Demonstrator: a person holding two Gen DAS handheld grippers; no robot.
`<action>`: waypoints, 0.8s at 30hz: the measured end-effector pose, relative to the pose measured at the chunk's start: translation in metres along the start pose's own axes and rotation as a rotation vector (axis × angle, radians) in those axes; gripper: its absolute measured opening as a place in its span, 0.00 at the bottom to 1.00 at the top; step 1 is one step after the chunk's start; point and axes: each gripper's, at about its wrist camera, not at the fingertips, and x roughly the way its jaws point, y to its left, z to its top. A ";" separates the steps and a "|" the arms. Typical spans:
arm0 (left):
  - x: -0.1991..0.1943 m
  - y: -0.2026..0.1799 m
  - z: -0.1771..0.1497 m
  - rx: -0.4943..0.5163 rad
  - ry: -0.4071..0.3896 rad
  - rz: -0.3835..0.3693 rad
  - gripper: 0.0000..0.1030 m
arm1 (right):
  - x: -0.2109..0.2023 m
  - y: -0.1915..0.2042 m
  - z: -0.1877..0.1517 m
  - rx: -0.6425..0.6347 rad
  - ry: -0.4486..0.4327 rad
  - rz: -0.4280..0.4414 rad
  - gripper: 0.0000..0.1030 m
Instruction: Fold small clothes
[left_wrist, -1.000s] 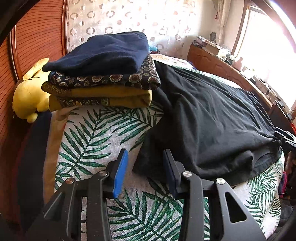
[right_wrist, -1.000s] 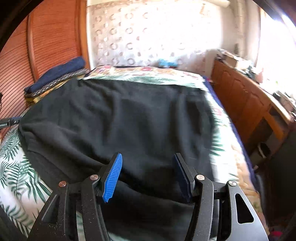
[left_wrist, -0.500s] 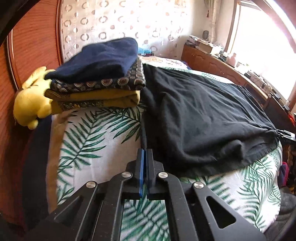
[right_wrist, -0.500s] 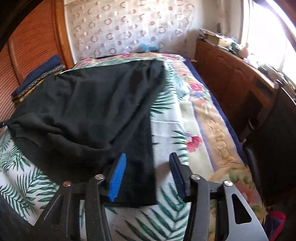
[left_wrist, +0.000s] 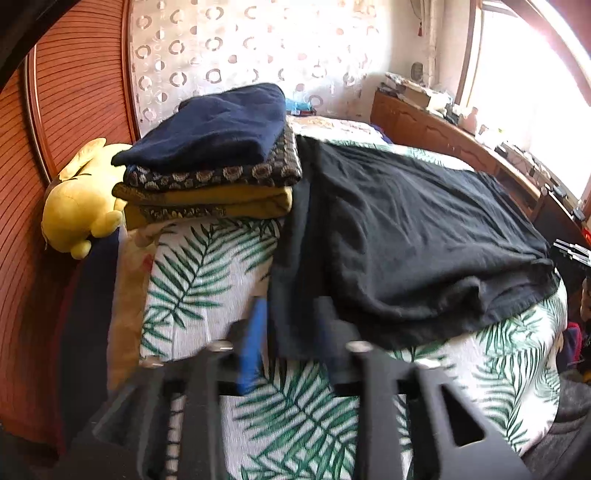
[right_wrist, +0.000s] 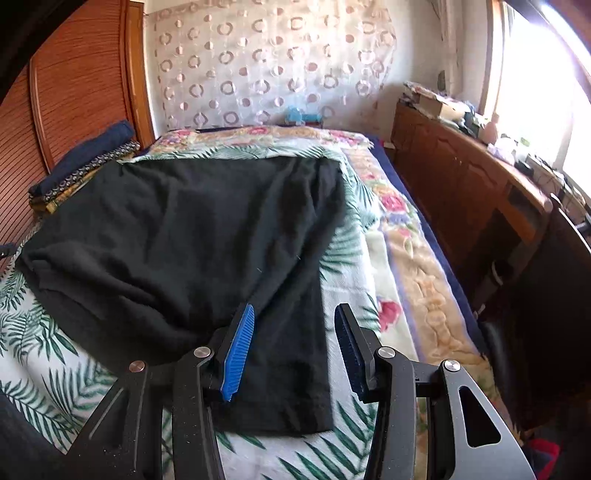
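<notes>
Black garment (right_wrist: 192, 236) lies spread on the bed (right_wrist: 373, 258), over the palm-leaf sheet (left_wrist: 207, 273). Fabric is matte, soft-looking, plain black with no visible print; surface carries shallow wrinkles. Upper layer is folded over a lower one, giving a thick rolled edge along the near side in the left wrist view (left_wrist: 424, 302).

Orientation: in the right wrist view the long axis runs from the near foot of the bed toward the far curtained wall (right_wrist: 266, 70). A narrower strip of the cloth (right_wrist: 291, 354) extends toward the camera, ending in a straight hem close to the right claw. The far edge is roughly straight and lies across the bed. The left side bunches into a rounded corner near the frame edge.

Stack of folded clothes (left_wrist: 214, 158) (navy on top, patterned dark, mustard below) sits at the bed's left side, touching or just beside the garment's far-left corner. Yellow plush toy (left_wrist: 77, 199) rests against the stack, by the wooden headboard (left_wrist: 74, 92).

Left claw (left_wrist: 291, 332): motion-blurred, jaws opening; near-left corner of the black cloth sits between them, pads not pressing it.

Right claw (right_wrist: 293, 347): jaws spread, hovering over the near strip, gripping nothing.
</notes>
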 end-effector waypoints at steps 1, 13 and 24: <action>0.001 0.000 0.002 -0.003 -0.004 -0.009 0.45 | 0.002 0.003 0.000 -0.003 -0.005 0.002 0.46; 0.032 -0.019 0.029 0.034 0.015 -0.028 0.79 | 0.044 0.049 0.012 -0.090 -0.012 0.064 0.46; 0.057 -0.019 0.023 0.032 0.091 -0.016 0.79 | 0.037 0.047 0.001 -0.057 -0.025 0.065 0.50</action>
